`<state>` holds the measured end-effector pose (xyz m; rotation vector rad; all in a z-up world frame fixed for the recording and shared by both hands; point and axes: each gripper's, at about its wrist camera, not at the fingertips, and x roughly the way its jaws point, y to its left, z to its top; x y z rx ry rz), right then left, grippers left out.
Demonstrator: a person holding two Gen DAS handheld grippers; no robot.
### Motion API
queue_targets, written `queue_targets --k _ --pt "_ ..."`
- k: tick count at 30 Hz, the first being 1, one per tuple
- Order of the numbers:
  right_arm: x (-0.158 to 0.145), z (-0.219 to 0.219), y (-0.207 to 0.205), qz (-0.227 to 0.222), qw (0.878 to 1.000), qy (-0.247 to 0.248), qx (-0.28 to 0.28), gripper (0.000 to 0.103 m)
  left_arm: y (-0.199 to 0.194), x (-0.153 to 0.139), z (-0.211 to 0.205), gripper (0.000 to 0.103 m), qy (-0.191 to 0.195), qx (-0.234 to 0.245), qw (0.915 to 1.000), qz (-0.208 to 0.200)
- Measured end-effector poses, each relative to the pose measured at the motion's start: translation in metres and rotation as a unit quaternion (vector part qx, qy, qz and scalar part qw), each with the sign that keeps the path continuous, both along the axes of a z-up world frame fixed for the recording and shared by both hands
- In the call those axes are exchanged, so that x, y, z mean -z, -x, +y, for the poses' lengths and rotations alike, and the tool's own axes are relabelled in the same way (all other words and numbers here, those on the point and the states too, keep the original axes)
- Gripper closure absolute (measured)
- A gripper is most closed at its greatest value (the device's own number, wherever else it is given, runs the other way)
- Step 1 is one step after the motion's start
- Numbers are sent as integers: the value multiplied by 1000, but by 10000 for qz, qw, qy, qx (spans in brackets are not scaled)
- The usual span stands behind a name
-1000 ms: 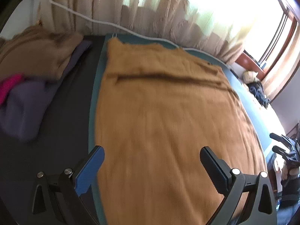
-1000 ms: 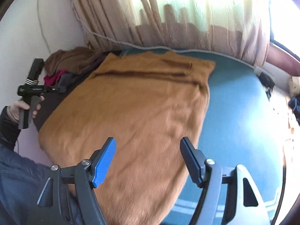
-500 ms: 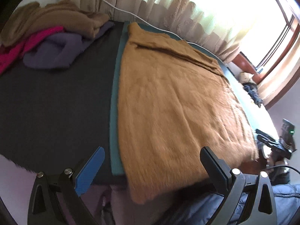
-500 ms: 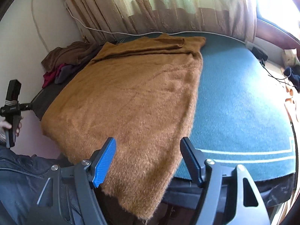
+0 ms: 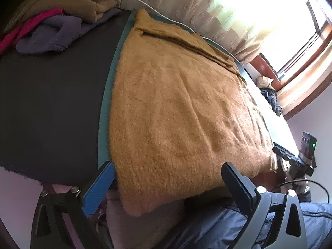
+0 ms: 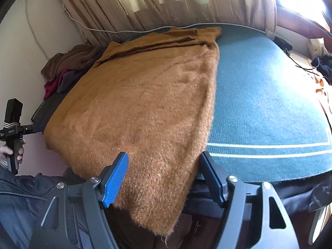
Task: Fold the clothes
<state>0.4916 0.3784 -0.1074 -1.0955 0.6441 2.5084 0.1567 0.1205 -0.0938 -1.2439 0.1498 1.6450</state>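
A fuzzy mustard-brown garment (image 5: 178,108) (image 6: 145,103) lies spread flat on the bed, its near hem hanging over the front edge. A folded band runs across its far end by the curtain. My left gripper (image 5: 168,178) is open, its fingers straddling the near left corner of the hem without touching it. My right gripper (image 6: 164,174) is open too, with the near right corner of the hem hanging between its fingers. In the right wrist view, the left gripper (image 6: 12,124) appears at the far left, held by a hand.
A pile of brown, pink and purple clothes (image 5: 54,20) (image 6: 64,70) sits at the far left. A teal mat (image 6: 265,95) covers the bed right of the garment, and a dark sheet (image 5: 49,103) lies to its left. Curtains (image 6: 166,2) and a white cable run along the back.
Both grippers have pulled back and dropped from over the garment to its near hem at the bed's front edge. Both stay open.
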Motion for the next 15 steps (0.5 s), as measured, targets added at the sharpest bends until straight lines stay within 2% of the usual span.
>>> queue_targets --k 8,12,13,14,15 --pt "3 -5 3 115 9996 219 -157 27 2 0 5 0 -83 100 9996 -265" --pt "4 -16 10 168 9983 299 -479 27 3 0 9 1 -222 140 9989 -399" --pt "4 -20 12 152 9979 270 -576 27 3 0 11 3 -234 130 9989 -380" --pt "5 -24 14 129 9974 232 -663 27 4 0 12 10 -222 96 9991 -351" --pt "5 -27 16 75 9975 145 -692 27 5 0 13 22 -193 53 9992 -344"
